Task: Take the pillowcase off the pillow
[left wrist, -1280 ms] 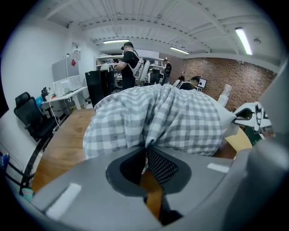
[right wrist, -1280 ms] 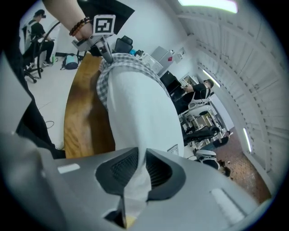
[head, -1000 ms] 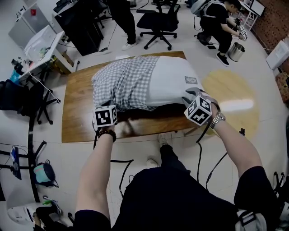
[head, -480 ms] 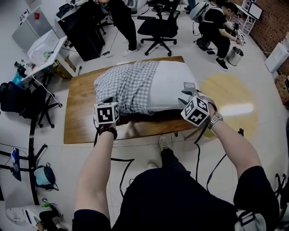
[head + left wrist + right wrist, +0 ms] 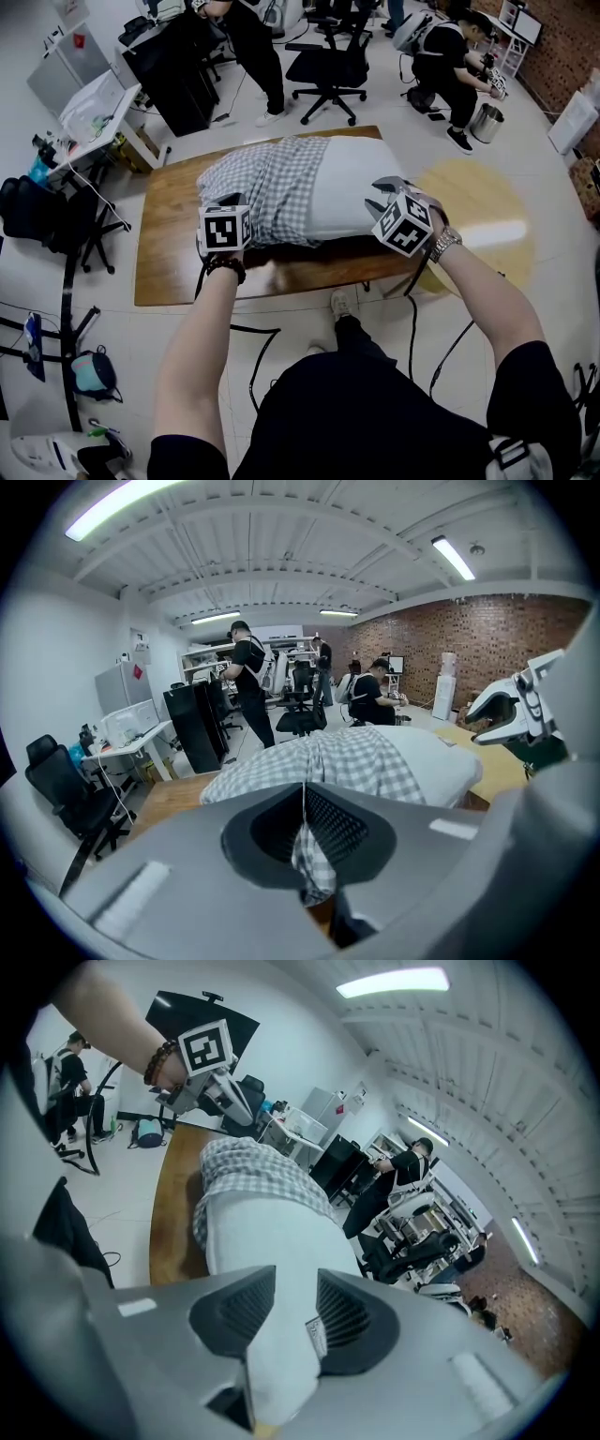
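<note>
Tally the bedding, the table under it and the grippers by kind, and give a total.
Pillow: 1
Pillowcase: 1
Table: 1
Grippers: 2, the left gripper and the right gripper
Total: 5

No word, number or brand can be read. A black-and-white square pattern is carried on the left cube [image 5: 223, 231] of the left gripper [image 5: 305, 855] and on the right cube [image 5: 405, 225] of the right gripper [image 5: 281, 1340], but no characters are formed in them. A small white label [image 5: 316, 1338] is sewn to the white pillow [image 5: 267, 1241], between the right jaws; its print is too small. A red sign [image 5: 80, 40] is fixed on a grey cabinet [image 5: 56, 75] at far left, illegible.
</note>
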Motion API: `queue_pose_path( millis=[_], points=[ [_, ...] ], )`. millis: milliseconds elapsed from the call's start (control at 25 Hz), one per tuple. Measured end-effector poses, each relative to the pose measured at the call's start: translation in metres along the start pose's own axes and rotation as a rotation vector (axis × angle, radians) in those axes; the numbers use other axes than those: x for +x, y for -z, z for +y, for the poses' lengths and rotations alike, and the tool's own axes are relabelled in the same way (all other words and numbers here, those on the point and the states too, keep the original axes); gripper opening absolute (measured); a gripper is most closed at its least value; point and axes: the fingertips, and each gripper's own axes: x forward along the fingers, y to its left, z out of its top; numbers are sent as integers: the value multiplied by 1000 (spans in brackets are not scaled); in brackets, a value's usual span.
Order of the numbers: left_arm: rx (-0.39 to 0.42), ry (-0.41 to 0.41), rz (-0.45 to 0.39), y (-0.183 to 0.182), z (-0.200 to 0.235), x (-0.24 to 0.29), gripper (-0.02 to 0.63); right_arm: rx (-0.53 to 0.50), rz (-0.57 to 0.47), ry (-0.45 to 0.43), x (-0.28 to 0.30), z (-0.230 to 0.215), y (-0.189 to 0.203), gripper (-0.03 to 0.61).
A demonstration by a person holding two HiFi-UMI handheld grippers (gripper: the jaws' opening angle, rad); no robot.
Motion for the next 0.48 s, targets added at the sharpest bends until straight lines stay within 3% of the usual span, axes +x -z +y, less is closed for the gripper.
queue_pose_path(
  millis=[480],
  points=[
    [90,51,-15,-63,-12,26,26,32,-13,-21,17,-50,-23,141]
  ],
)
